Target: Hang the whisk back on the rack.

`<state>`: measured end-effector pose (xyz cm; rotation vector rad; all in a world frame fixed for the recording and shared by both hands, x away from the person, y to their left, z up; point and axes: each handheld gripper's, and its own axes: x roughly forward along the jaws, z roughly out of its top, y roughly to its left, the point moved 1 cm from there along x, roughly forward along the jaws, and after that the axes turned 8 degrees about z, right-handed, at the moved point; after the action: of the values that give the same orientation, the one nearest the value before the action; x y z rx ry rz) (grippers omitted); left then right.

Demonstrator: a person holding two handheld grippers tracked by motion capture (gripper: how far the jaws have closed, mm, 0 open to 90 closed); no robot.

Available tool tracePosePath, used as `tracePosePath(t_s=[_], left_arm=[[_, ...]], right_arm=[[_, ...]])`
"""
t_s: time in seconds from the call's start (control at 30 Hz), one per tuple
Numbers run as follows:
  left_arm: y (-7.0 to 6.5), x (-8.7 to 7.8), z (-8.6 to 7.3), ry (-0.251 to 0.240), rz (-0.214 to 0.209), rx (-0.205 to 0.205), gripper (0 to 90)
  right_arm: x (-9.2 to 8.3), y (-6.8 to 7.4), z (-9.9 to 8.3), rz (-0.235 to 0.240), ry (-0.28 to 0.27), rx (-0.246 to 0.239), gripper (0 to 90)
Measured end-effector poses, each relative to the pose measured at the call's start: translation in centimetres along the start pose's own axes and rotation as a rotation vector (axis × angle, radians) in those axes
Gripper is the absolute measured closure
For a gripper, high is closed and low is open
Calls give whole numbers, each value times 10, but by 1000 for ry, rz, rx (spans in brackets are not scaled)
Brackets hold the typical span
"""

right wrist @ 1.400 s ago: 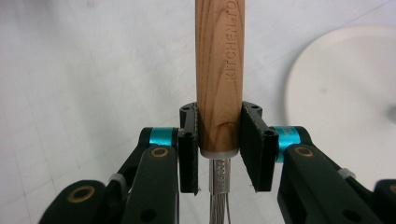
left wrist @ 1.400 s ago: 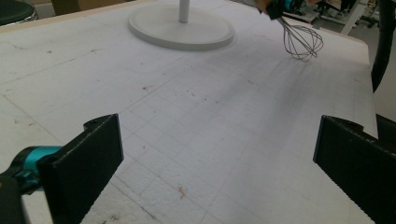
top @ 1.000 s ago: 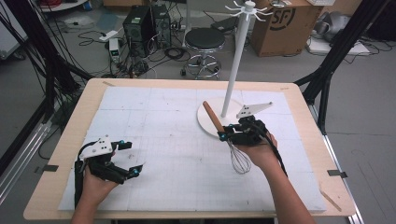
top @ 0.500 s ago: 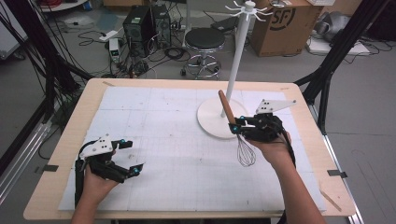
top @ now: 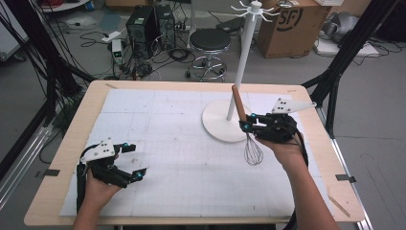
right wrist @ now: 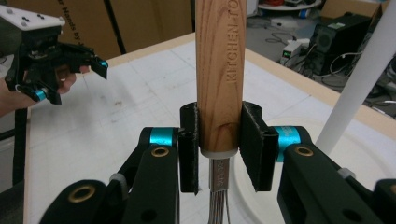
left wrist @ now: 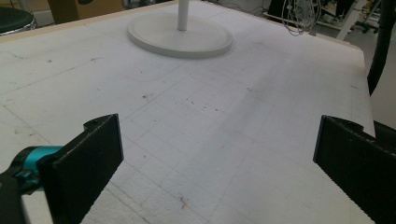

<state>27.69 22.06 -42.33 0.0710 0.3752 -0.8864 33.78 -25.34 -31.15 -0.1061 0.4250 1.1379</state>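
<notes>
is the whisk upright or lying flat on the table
Upright, slightly tilted. The whisk is held off the table by the right claw, shut on its wooden handle, which points up while the wire end hangs down.

- The hook stand [top: 229,125] stood on the table's [top: 62,187] far right part.
- Your right gripper [top: 245,126] held the whisk [top: 247,132] just before that stand's base.
- Your left gripper [top: 135,160] sat near left, well apart.
</notes>
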Motion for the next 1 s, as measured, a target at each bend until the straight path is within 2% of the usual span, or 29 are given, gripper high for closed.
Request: tracePosePath(t_s=[0.13,0.3,0.5,0.67,0.87,1.0], left_arm=[[-1,-1,0,2,0,5,20],[-1,0,1,1,1,-2,20],[-2,0,1,2,-5,-6,21],[-3,0,1,3,-1,-3,20],[-3,0,1,1,-2,-4,20],[-3,0,1,5,-2,-3,20]], right_arm=[[-5,-2,2,-4,-34,-3,703],[-14,-3,10,-24,-48,-17,703],[-28,-4,28,-41,-96,-38,703],[-37,-8,44,-74,-104,-56,703],[-52,-17,63,-97,-150,-84,702],[-61,-24,74,-128,-172,-81,702]])
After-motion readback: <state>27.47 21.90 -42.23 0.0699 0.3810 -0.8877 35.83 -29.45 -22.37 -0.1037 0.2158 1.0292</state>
